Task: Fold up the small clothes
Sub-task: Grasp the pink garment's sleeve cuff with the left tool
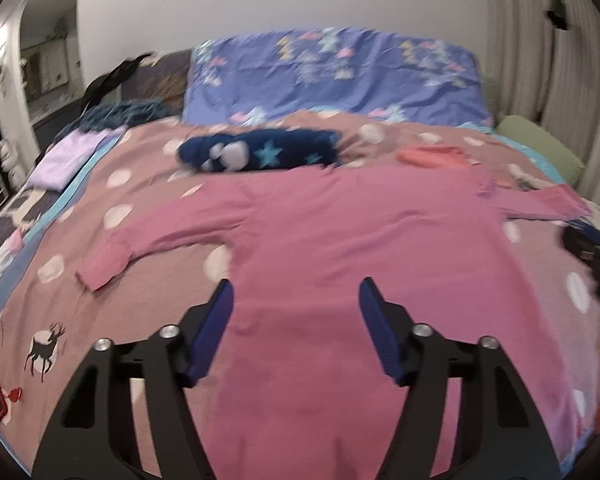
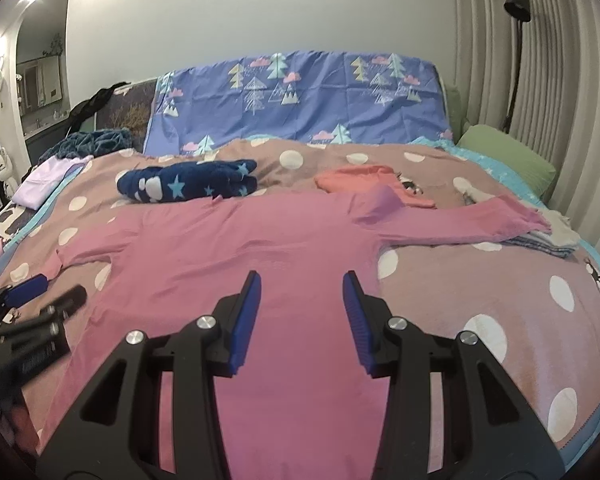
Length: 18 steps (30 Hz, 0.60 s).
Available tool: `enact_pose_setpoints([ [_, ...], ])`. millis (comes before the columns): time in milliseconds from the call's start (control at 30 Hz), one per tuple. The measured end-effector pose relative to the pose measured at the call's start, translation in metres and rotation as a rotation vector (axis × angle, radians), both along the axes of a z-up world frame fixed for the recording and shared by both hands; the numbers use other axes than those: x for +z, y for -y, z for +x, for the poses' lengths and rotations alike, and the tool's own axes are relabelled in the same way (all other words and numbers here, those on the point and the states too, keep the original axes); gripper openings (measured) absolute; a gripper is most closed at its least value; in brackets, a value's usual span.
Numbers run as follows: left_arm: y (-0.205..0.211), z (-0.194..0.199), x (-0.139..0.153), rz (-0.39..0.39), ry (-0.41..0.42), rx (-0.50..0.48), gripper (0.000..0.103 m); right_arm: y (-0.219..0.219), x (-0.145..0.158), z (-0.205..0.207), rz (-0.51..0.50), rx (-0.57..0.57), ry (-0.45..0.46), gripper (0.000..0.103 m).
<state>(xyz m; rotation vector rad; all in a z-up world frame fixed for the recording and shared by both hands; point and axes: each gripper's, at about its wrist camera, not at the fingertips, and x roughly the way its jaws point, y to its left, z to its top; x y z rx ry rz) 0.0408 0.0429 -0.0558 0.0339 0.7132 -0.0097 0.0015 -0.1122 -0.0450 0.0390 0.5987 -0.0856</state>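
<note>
A pink long-sleeved garment (image 1: 340,240) (image 2: 236,248) lies spread flat on the bed, both sleeves stretched out to the sides. My left gripper (image 1: 296,292) hovers over its lower left part, jaws apart with nothing pinched between them. The left gripper (image 2: 32,292) also shows in the right wrist view, near the left sleeve cuff. Over the lower middle of the garment, my right gripper (image 2: 302,280) is open too, and only flat cloth shows below it. The right gripper's dark body (image 1: 588,248) is blurred at the edge of the left wrist view.
Behind the pink garment lie a navy star-print bundle (image 2: 188,182) and a coral garment (image 2: 364,184). A lilac cloth (image 2: 44,180) sits at the bed's left edge, a green pillow (image 2: 508,156) far right. A blue tree-print pillow (image 2: 300,100) stands against the wall.
</note>
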Motion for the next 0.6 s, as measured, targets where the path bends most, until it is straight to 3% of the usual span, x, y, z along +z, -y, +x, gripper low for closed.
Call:
enact_pose_setpoints([
  [100,-0.047,0.024,-0.021,0.018,-0.069,0.125,0.058,-0.002,-0.008,0.007,-0.013,0.02,-0.031,0.043],
  [233,-0.109,0.051,-0.045,0.101,-0.135,0.288,0.058,-0.005,-0.023,0.02,-0.007,0.041,-0.095,0.045],
  [333,-0.15,0.07,-0.059,0.159,-0.175,0.386,0.065,-0.006,-0.031,0.028,0.006,0.046,-0.13,0.048],
  [400,-0.17,0.082,-0.066,0.186,-0.184,0.412,0.076,-0.008,-0.036,0.032,0.005,0.045,-0.143,0.049],
  [600,-0.193,0.132,-0.097,0.265,-0.231,0.393,0.081,-0.012,-0.049,0.047,0.012,0.046,-0.199,0.051],
])
